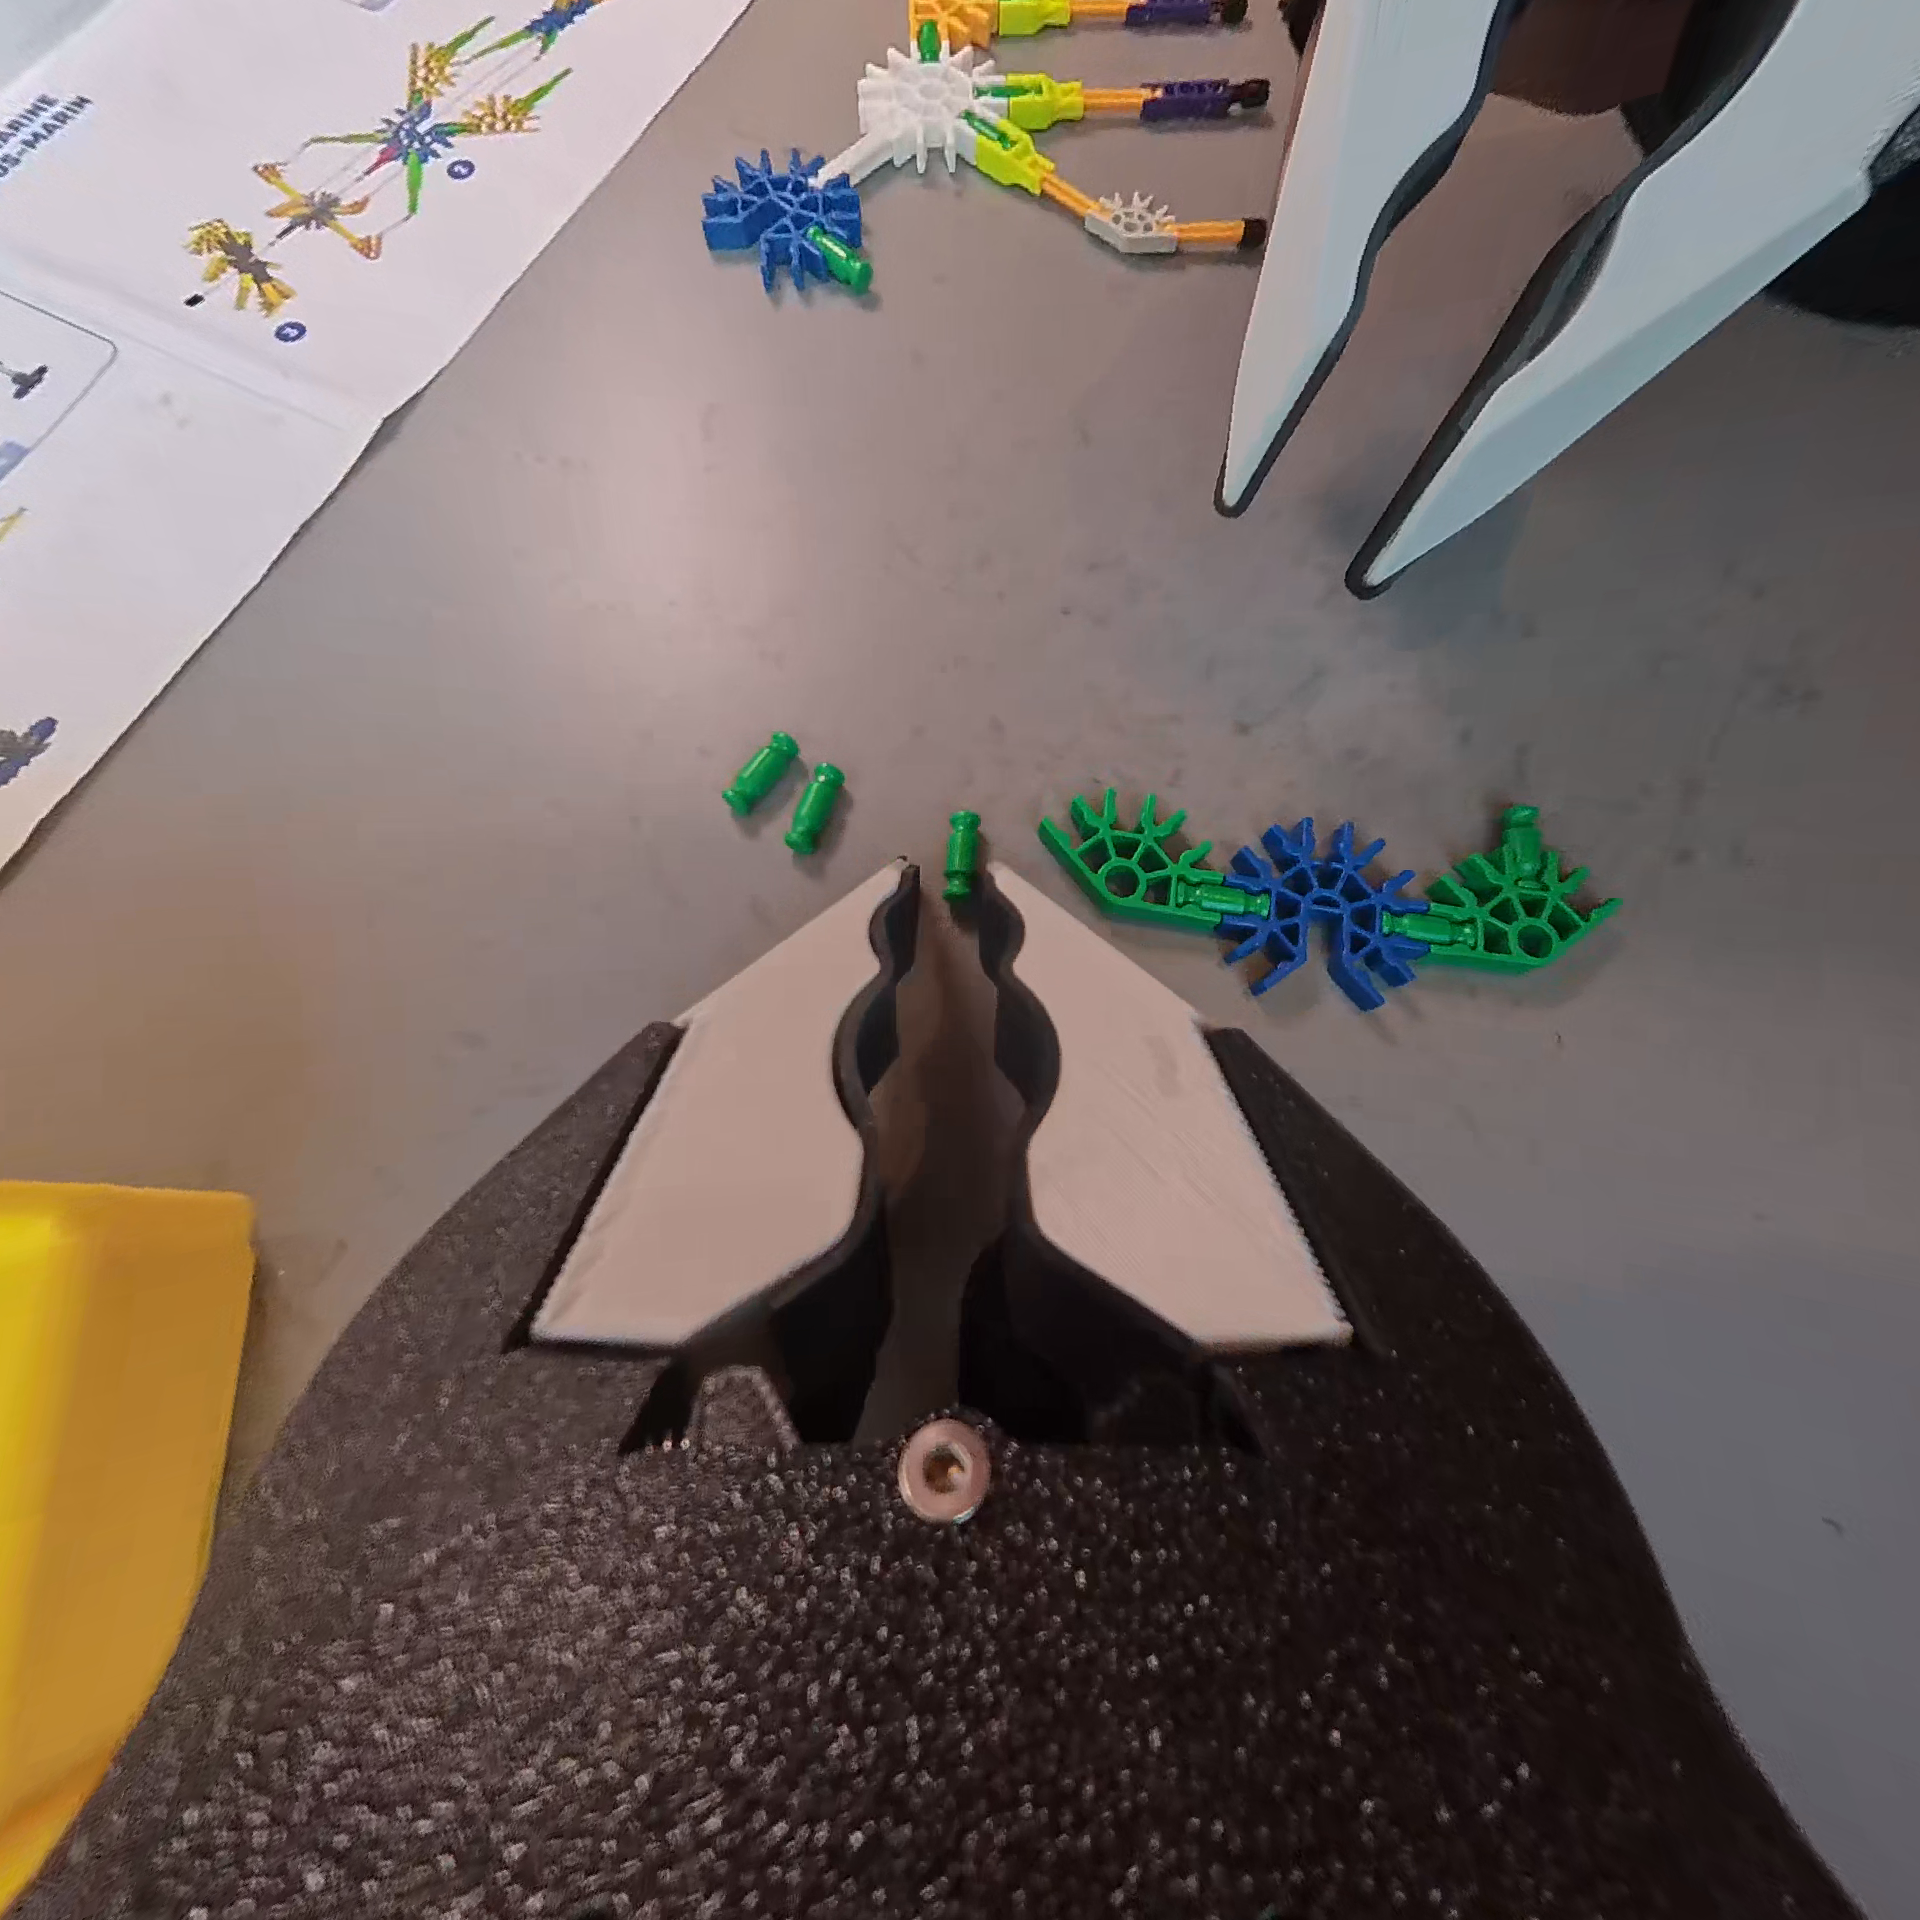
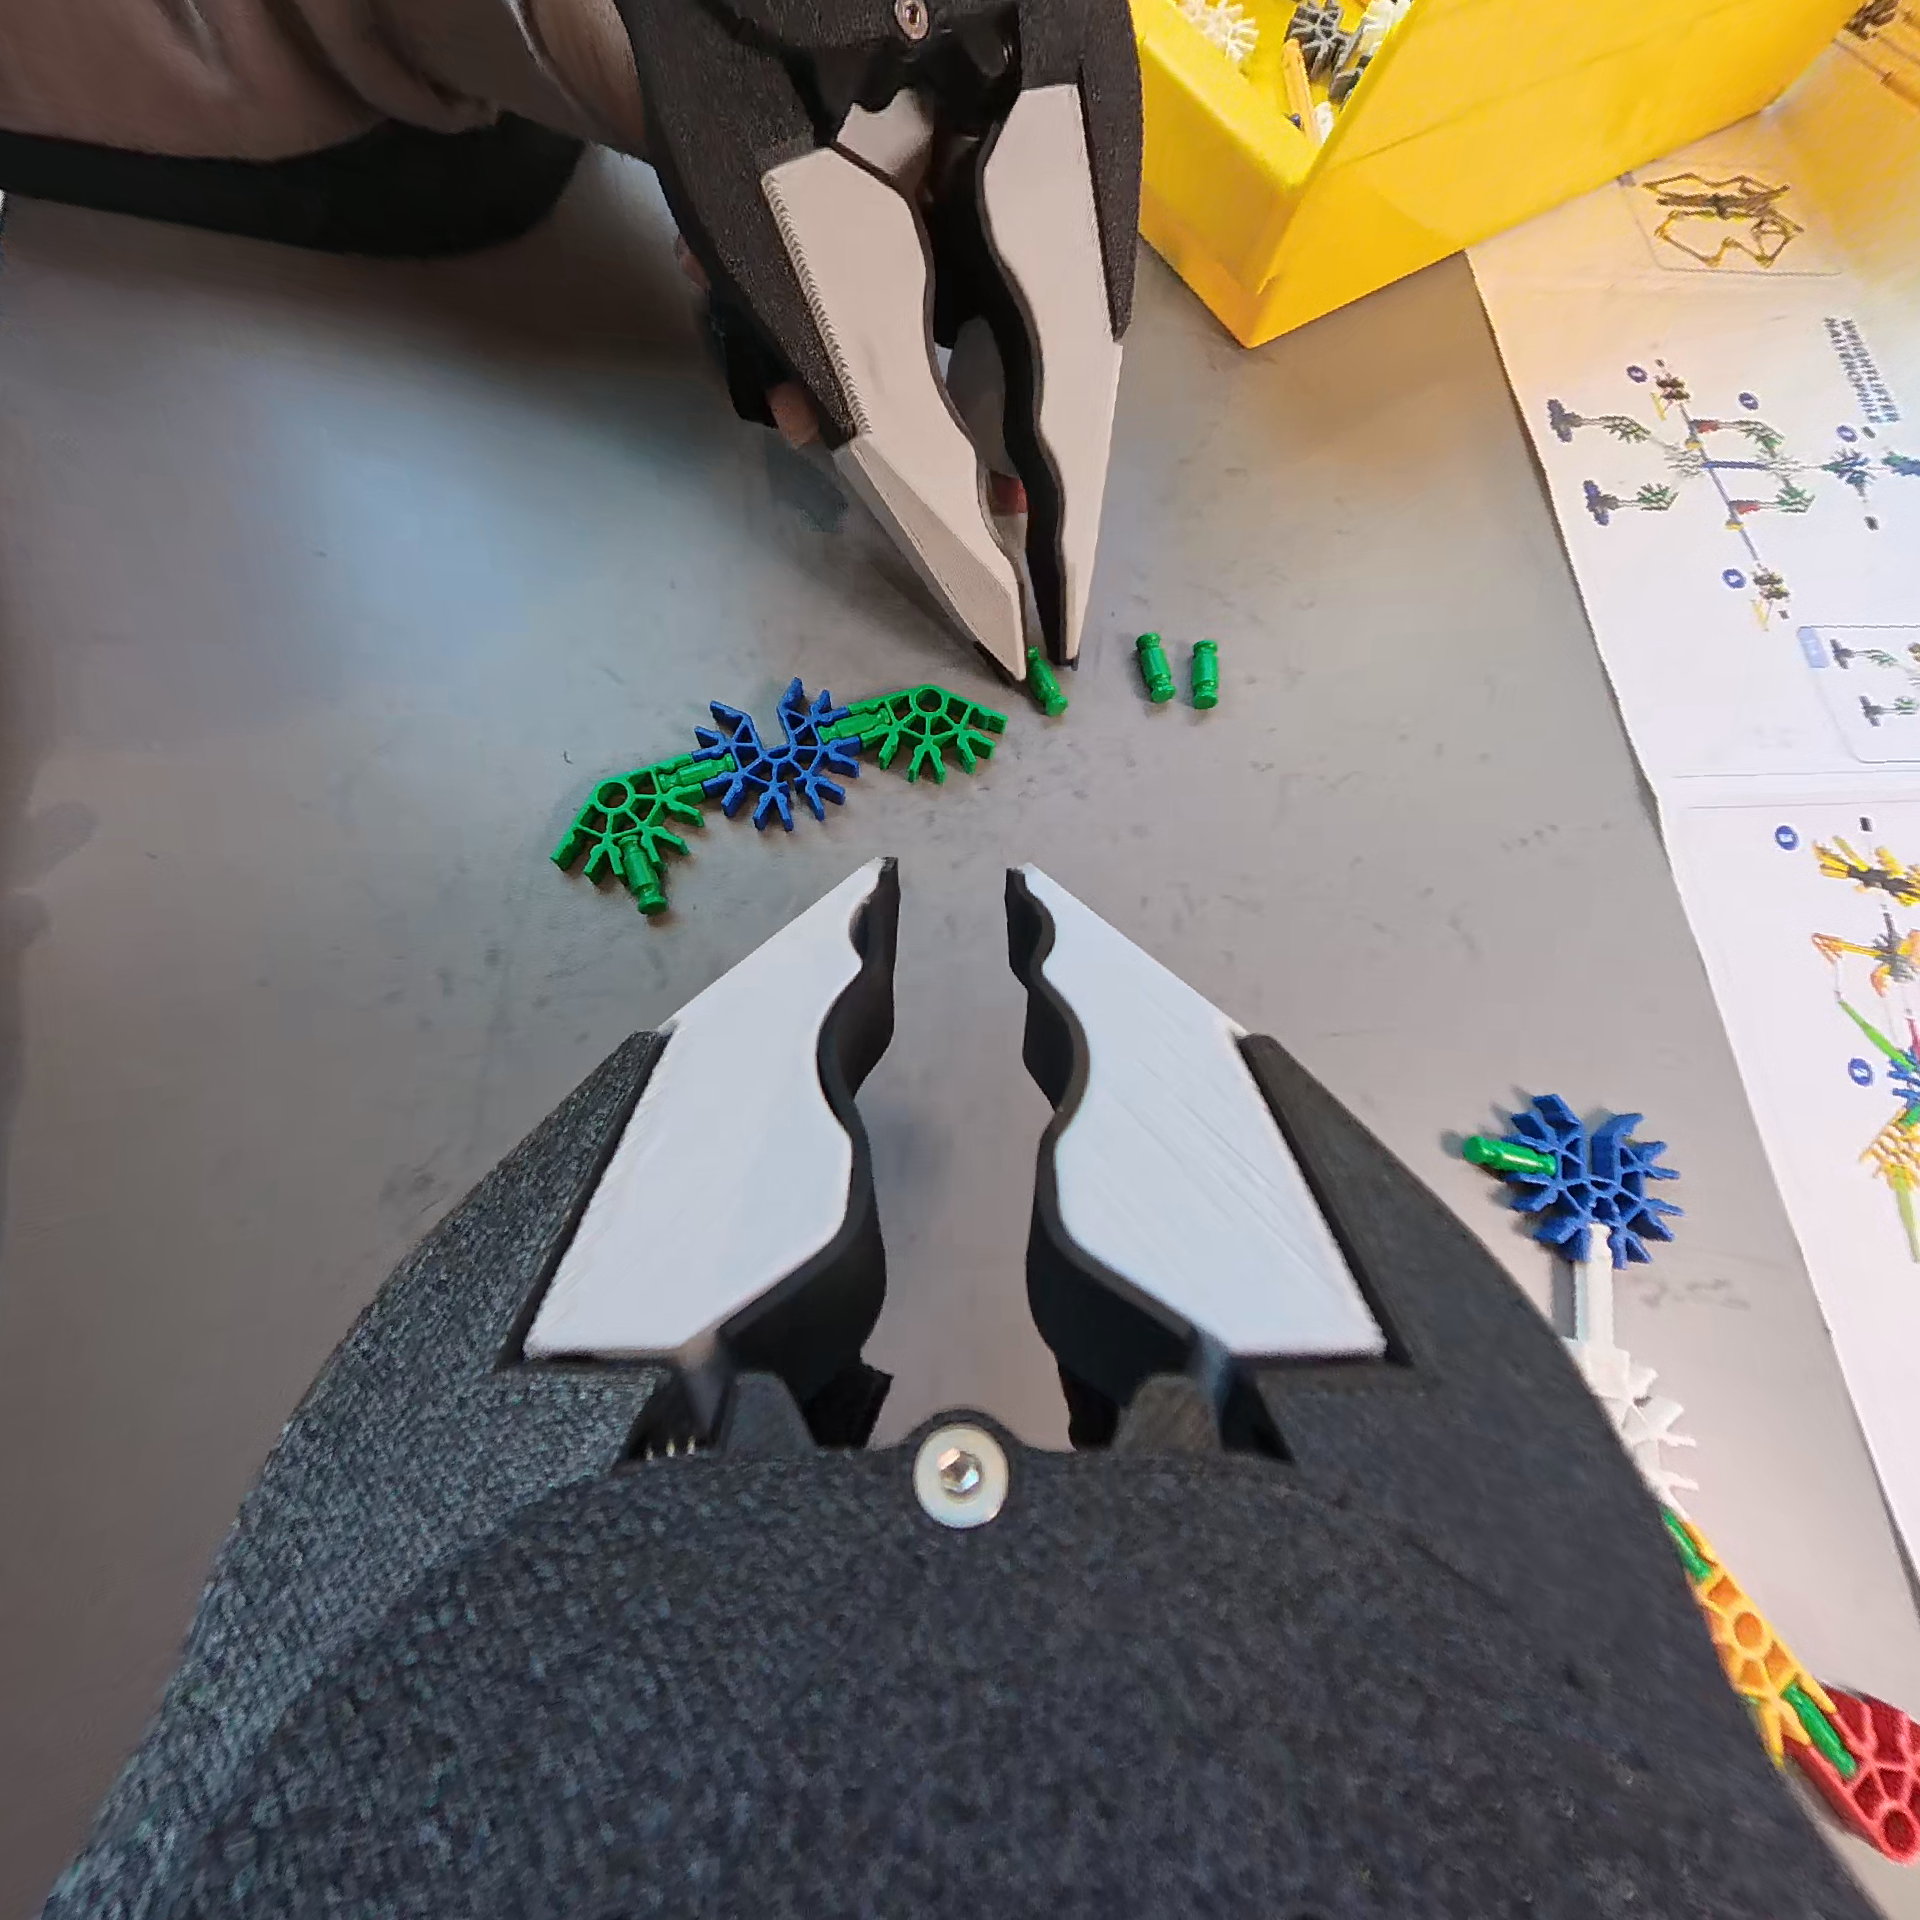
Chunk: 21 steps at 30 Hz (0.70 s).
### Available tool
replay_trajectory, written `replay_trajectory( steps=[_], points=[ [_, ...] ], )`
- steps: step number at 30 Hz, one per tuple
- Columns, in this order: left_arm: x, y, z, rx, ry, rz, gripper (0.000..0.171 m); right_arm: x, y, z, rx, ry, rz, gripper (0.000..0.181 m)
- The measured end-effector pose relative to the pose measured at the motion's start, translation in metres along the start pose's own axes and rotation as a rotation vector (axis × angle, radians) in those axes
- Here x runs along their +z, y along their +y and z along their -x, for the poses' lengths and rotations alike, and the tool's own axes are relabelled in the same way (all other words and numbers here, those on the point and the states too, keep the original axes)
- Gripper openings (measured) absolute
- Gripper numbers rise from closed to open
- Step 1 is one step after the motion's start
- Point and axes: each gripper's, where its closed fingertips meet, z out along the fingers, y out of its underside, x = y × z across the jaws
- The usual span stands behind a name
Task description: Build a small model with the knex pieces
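My left gripper (image 1: 951, 871) is low over the grey table, its jaws only slightly apart. The near end of a short green rod (image 1: 961, 854) lies between the tips; a firm pinch does not show. The right wrist view shows the same gripper (image 2: 1042, 665) with the rod (image 2: 1046, 683) at its tips. Two more loose green rods (image 1: 784, 792) lie just left of it. A flat green-blue-green connector piece (image 1: 1320, 906) lies to its right. My right gripper (image 2: 953, 868) is open and empty, hovering near that piece (image 2: 779, 758); it also shows in the left wrist view (image 1: 1301, 545).
A larger model with a blue connector (image 1: 784, 213) and a white connector (image 1: 925, 104) lies at the far side. An instruction sheet (image 1: 208, 312) covers the left edge. A yellow parts box (image 2: 1403, 156) stands behind my left gripper. A person's sleeve (image 2: 312, 83) shows there too. The tips of one gripper are about 8 centimetres away from the tips of the other. Both grippers' tips are roughly 6 centimetres from the flat green-blue-green connector piece (image 1: 1320, 906). It turns up in the right wrist view (image 2: 780, 755) as well.
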Motion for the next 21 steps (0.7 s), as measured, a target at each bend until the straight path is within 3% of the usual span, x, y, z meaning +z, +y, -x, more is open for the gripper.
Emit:
replay_trajectory(
  steps=[6, 12, 21],
  points=[
    [-0.002, -0.008, -0.008, 0.021, 0.034, -0.047, 0.005, 0.003, -0.005, -0.001, -0.013, 0.012, -0.021, 0.015],
    [-0.018, -0.032, -0.051, 0.091, 0.195, -0.172, 0.005, 0.005, -0.021, 0.015, -0.137, -0.013, -0.056, 0.016],
    [-0.015, -0.03, -0.069, 0.159, 0.22, -0.144, 0.005, 0.012, -0.021, 0.028, -0.19, -0.053, 0.009, 0.004]
  ],
)
